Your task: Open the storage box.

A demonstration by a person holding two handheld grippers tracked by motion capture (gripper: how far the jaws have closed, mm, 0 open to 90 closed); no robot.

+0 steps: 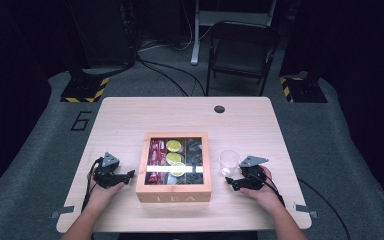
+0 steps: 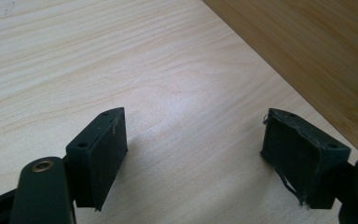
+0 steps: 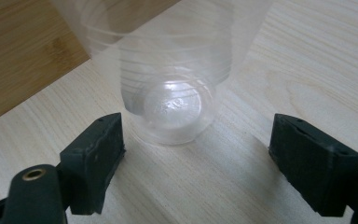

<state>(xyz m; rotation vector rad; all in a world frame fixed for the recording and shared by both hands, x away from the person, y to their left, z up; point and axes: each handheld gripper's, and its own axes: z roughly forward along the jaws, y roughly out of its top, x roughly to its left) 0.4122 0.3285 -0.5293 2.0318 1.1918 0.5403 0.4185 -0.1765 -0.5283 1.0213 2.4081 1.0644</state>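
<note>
1. my left gripper (image 1: pixel 128 175) rests near the table's (image 1: pixel 125 115) front left corner, jaws spread wide with bare wood between them, just beside the tea box's (image 1: pixel 173 192) left wall.
2. my right gripper (image 1: pixel 231 182) sits toward the front right edge, jaws wide apart, gripping nothing.
3. the clear plastic cup (image 3: pixel 170 100) stands upright just ahead of my right jaws, right of the box.

A clear plastic cup (image 1: pixel 228 161) stands upright and empty on the table (image 1: pixel 130 120), toward its right edge, just beside the right wall of the wooden tea box (image 1: pixel 173 192). That box sits near the middle of the table's near edge, with a glass lid showing coloured packets in its compartments.
</note>
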